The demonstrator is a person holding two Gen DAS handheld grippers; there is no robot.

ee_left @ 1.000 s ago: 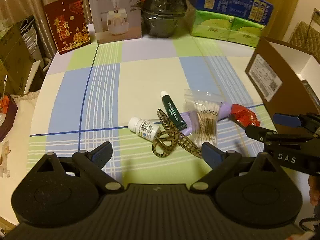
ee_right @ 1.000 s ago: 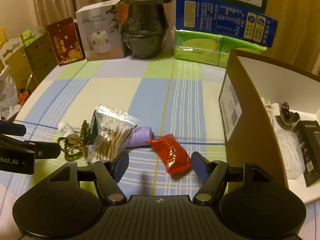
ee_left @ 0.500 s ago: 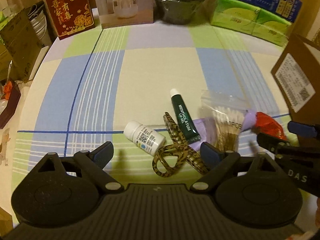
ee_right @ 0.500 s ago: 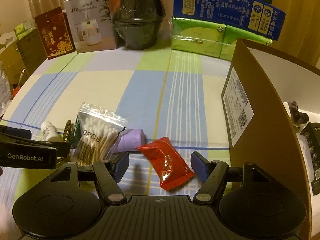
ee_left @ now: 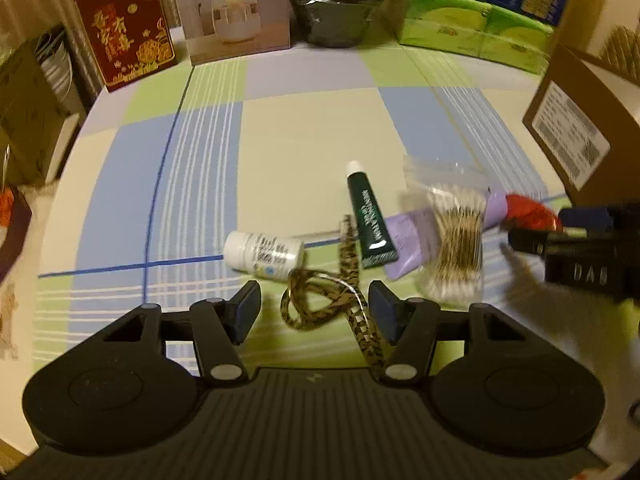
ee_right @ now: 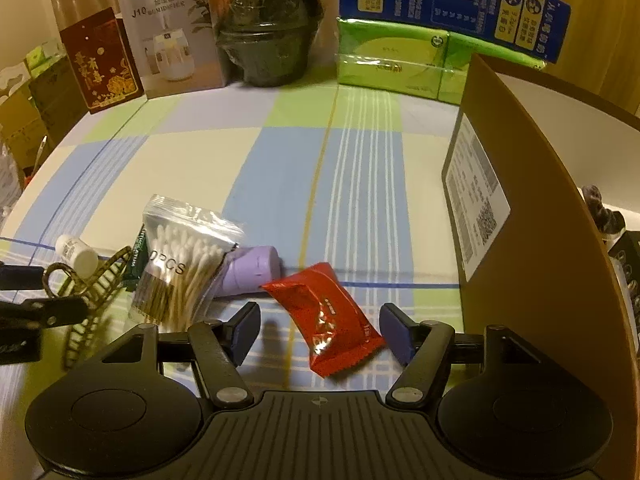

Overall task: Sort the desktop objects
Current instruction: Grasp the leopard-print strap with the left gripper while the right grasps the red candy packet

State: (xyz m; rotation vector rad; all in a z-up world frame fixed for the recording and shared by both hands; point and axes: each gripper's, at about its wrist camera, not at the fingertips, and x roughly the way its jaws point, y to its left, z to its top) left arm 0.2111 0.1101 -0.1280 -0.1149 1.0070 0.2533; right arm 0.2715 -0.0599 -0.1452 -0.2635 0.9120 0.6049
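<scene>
Both hands are now lower and closer to the pile than a moment ago. The left gripper (ee_left: 312, 316) is closing its fingers (ee_left: 246, 310) around the brown snake-pattern hair clip (ee_left: 320, 300), which is lying between them on the near part of the tabletop (ee_left: 312, 128). The pads are not pressing on it yet. The right gripper (ee_right: 320, 330) is keeping its fingers (ee_right: 394, 332) apart, with the shiny red snack packet (ee_right: 326, 316) lying flat between them, not squeezed.

Just behind the clip are lying a small white pill bottle (ee_left: 262, 250), a dark green tube (ee_left: 370, 220), a clear bag of cotton swabs (ee_left: 452, 236) and a light purple tube (ee_right: 250, 270), all touching or very close. The brown cardboard box (ee_right: 520, 248) is standing open at the right, with some things already inside.

I think the clip could slip or spin, because it is thin and curly. The left fingers might also bump the bottle and make it roll. The slippery packet could slide away.

The tabletop is wearing a checked cloth in blue, green and cream. At the far edge a red card, a white humidifier box (ee_right: 176, 36), a dark wrapped pot, green tissue packs and curtains are showing in warm, dim light.
</scene>
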